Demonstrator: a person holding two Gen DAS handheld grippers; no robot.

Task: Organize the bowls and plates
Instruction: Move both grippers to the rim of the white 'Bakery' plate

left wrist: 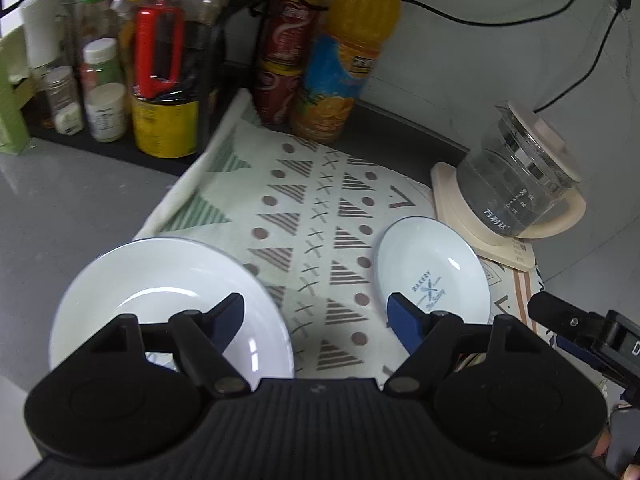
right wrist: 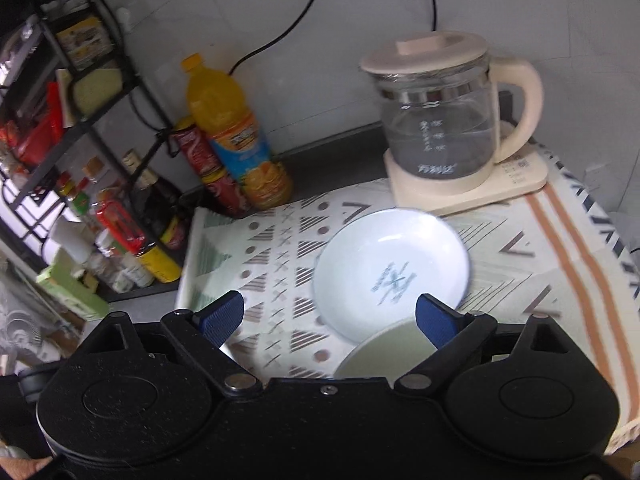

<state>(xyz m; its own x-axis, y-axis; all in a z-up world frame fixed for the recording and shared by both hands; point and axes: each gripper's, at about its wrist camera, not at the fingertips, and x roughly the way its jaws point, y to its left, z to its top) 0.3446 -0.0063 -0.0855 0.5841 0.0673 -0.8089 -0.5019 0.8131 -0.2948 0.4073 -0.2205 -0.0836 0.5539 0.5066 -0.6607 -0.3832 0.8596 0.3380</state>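
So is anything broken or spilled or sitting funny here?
Nothing looks broken or spilled. The one odd spot: the printed plate sits with its near edge against a pale green dish, perhaps resting on its rim. The plain white plate lies partly off the patterned cloth. The glass kettle stands upright.
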